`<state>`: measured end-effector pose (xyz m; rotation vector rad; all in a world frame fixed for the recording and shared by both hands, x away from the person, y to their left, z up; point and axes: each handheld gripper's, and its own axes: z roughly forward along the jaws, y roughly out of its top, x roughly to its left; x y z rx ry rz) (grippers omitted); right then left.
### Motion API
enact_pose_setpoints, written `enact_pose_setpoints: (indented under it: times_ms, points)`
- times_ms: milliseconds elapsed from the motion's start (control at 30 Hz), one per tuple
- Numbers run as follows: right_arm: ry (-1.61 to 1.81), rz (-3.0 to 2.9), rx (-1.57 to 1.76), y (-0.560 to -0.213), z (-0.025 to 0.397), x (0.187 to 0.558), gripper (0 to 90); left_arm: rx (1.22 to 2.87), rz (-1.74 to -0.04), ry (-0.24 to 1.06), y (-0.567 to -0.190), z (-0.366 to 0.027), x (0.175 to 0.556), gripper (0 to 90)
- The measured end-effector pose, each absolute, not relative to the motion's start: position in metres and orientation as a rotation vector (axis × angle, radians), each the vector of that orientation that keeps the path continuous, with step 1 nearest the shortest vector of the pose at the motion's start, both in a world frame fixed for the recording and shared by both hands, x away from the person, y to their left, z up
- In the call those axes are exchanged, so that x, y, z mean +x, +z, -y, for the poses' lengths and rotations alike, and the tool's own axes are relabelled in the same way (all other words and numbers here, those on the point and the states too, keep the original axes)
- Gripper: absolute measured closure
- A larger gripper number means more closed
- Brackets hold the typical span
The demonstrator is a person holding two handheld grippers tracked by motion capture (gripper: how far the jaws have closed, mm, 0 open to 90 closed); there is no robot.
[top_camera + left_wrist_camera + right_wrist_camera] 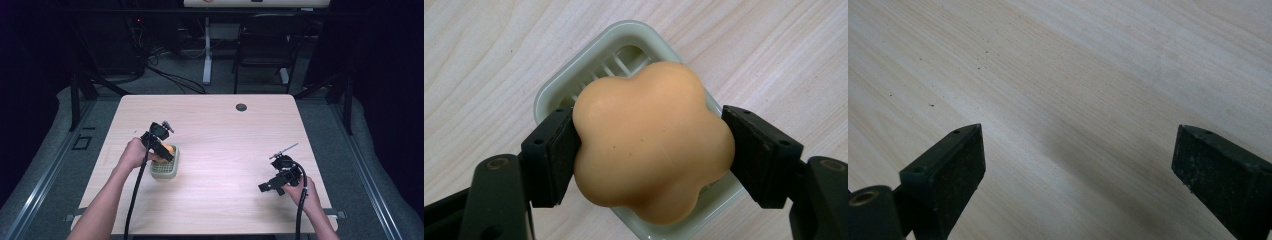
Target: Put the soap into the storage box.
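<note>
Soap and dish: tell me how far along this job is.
Done: the left gripper has its jaws closed on the orange flower-shaped soap, and it is over the pale green soap dish on the table.
In hand: whether the soap rests in the dish or hangs just above it cannot be told.
Left: the soap has not been released. The right gripper is open over bare wood.

Left tool (651,150) clamped, jaws pressed against both sides of its load, left hand (134,152) behind. Right tool (1078,165) spread wide, held low by right hand (304,192).
</note>
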<state>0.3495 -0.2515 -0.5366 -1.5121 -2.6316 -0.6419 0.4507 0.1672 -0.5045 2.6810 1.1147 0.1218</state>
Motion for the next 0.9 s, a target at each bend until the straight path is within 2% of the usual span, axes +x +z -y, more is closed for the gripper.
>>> enact_pose_setpoints:
  times_ms: [900]
  points:
    - [-0.625,2.633,-1.491,-0.537,0.251,0.35,6.4,2.689,-1.161,0.145,-0.524,-0.164,0.451,26.5]
